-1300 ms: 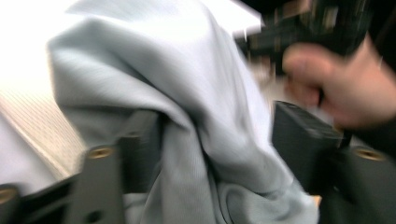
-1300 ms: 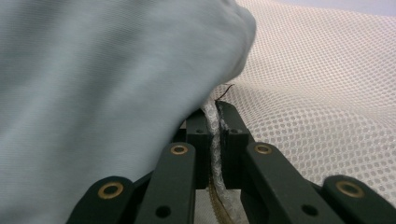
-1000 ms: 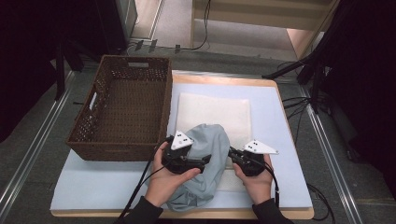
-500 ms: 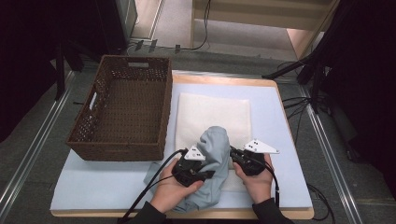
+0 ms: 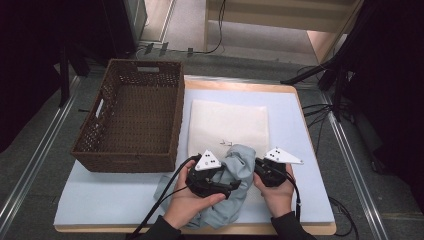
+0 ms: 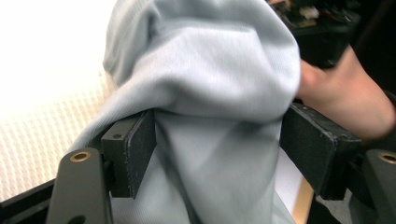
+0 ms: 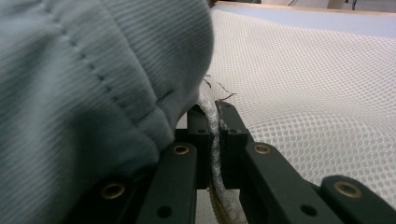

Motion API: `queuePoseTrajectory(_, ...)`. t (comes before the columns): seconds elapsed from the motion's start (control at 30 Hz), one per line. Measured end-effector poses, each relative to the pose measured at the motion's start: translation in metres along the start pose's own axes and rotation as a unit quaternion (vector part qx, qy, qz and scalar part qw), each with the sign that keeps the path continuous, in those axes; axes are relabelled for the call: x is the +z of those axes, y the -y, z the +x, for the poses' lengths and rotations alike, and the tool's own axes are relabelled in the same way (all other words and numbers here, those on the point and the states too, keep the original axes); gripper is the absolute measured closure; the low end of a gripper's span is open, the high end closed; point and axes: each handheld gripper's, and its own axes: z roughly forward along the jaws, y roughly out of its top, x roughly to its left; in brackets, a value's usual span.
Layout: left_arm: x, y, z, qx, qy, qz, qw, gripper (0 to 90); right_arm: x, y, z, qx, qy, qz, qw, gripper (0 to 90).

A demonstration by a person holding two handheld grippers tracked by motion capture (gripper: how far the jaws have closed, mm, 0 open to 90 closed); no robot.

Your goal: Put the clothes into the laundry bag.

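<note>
A light blue-grey garment (image 5: pixel 235 165) lies bunched at the near edge of a white mesh bag (image 5: pixel 230 122) on the table. My left gripper (image 5: pixel 235 186) reaches into the garment from the left. Its jaws have just been opening and stand wide, with the garment (image 6: pixel 205 70) hanging loosely between the pads (image 6: pixel 135 149). My right gripper (image 5: pixel 256 167) sits at the garment's right side, shut on the mesh bag's edge (image 7: pixel 216 140). In the right gripper view the garment (image 7: pixel 84 84) bulges against that gripper's left side, and the mesh bag (image 7: pixel 317 93) spreads away behind.
A brown wicker basket (image 5: pixel 130 115) stands on the left of the pale blue table mat (image 5: pixel 110 195). Cables trail from both grippers over the near table edge. Dark stands and floor cables flank the table on the right.
My left gripper has shifted right, from the garment's left edge onto its middle, and the garment is bunched closer to the right gripper. The right gripper has stayed put.
</note>
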Motion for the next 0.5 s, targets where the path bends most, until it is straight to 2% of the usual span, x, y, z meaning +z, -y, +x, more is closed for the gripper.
queuePoseTrajectory(0.03, 0.006, 0.001, 0.001, -0.002, 0.001, 0.006, 1.0000, 30.6, 0.000, 0.000, 0.000, 0.000, 0.000, -0.001, 1.0000, 86.4)
queuePoseTrajectory(0.07, 0.012, 0.003, 0.002, -0.001, 0.002, 0.019, 0.9998, 37.0, -0.001, -0.001, 0.001, 0.002, 0.000, -0.002, 1.0000, 86.4)
queuePoseTrajectory(0.1, 0.019, 0.006, 0.002, -0.004, 0.010, 0.037, 0.9993, 47.8, -0.001, -0.001, 0.001, 0.003, -0.002, -0.002, 1.0000, 86.4)
queuePoseTrajectory(0.13, 0.025, 0.010, 0.001, -0.004, 0.028, 0.057, 0.9980, 58.6, -0.001, -0.001, 0.001, 0.003, -0.002, -0.003, 1.0000, 86.5)
queuePoseTrajectory(0.17, 0.033, 0.013, 0.000, 0.000, 0.046, 0.085, 0.9953, 67.8, -0.001, -0.001, 0.001, 0.001, -0.004, -0.002, 1.0000, 86.7)
queuePoseTrajectory(0.2, 0.040, 0.016, -0.002, 0.002, 0.058, 0.117, 0.9914, 74.0, -0.002, -0.001, 0.001, -0.001, -0.008, -0.004, 1.0000, 86.8)
queuePoseTrajectory(0.23, 0.048, 0.019, -0.003, 0.001, 0.067, 0.137, 0.9884, 78.7, -0.003, -0.002, 0.002, 0.001, -0.011, -0.006, 0.9999, 86.7)
queuePoseTrajectory(0.27, 0.053, 0.021, -0.003, 0.003, 0.067, 0.149, 0.9865, 80.2, -0.003, -0.003, 0.002, 0.001, -0.012, -0.011, 0.9999, 86.7)
queuePoseTrajectory(0.33, 0.057, 0.020, 0.000, -0.019, 0.060, 0.151, 0.9866, 83.2, -0.006, -0.005, 0.004, 0.000, -0.015, -0.017, 0.9997, 86.7)
queuePoseTrajectory(0.37, 0.058, 0.018, 0.002, -0.027, 0.049, 0.151, 0.9869, 84.0, -0.007, -0.007, 0.006, -0.001, -0.016, -0.019, 0.9997, 86.7)
queuePoseTrajectory(0.4, 0.059, 0.017, 0.004, -0.031, 0.032, 0.153, 0.9873, 84.4, -0.009, -0.008, 0.007, -0.006, -0.016, -0.022, 0.9996, 86.7)
queuePoseTrajectory(0.43, 0.059, 0.016, 0.005, -0.035, 0.009, 0.145, 0.9888, 84.8, -0.010, -0.009, 0.008, -0.007, -0.017, -0.024, 0.9995, 86.7)
queuePoseTrajectory(0.5, 0.057, 0.015, 0.007, -0.042, -0.038, 0.121, 0.9911, 85.0, -0.011, -0.010, 0.010, -0.011, -0.019, -0.028, 0.9994, 86.7)
